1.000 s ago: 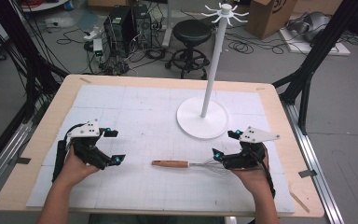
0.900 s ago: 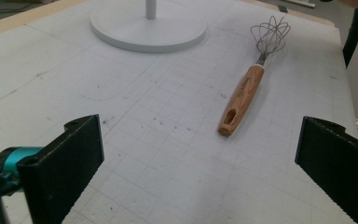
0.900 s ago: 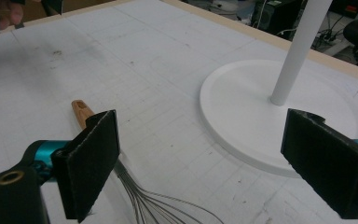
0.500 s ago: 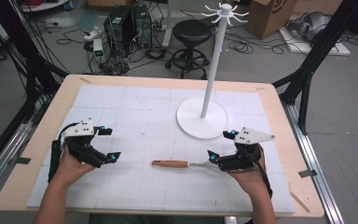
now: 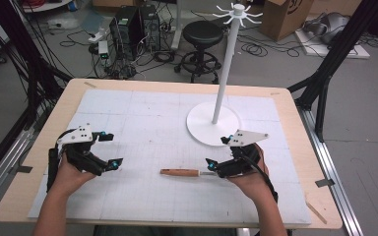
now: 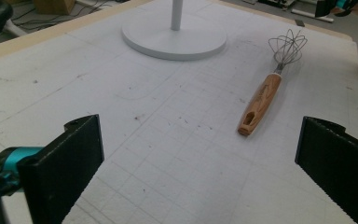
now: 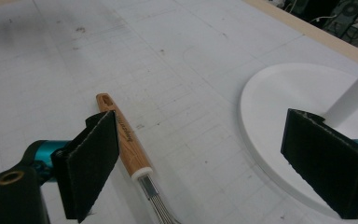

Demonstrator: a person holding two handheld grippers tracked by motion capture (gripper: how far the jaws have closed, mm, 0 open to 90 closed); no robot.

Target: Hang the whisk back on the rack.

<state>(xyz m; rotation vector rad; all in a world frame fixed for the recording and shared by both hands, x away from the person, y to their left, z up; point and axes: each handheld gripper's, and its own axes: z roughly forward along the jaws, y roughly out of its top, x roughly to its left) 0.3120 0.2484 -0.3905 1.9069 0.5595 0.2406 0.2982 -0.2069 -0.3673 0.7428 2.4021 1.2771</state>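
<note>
Here is the whisk (image 5: 187, 172), lying flat on the white gridded mat (image 5: 142, 113) that covers the table (image 5: 64, 103), its wooden handle pointing toward nine o'clock in the high view and its wire head tucked under the right gripper (image 5: 219, 152) at three o'clock. The right gripper hangs low right over that wire end, fingers spread wide apart, one finger (image 7: 91, 161) sitting just beside the handle near the metal collar and the other finger over by the white round base of the stand (image 5: 213, 123); nothing is pinched between them. In the right gripper view the handle runs off toward eleven o'clock, and the wires drop out of sight at the bottom edge. Over at nine o'clock on the mat, well apart from the whisk, the left gripper (image 5: 109, 150) is held in the person's left hand (image 5: 69, 174), fingers wide open too and holding nothing. From the left gripper view the whisk (image 6: 268, 84) lies out ahead toward one o'clock, handle end nearer, wire balloon farther, with the stand (image 6: 175, 35) base at twelve o'clock beyond it. The stand's pole rises to a crown of hooks at the top.
</note>
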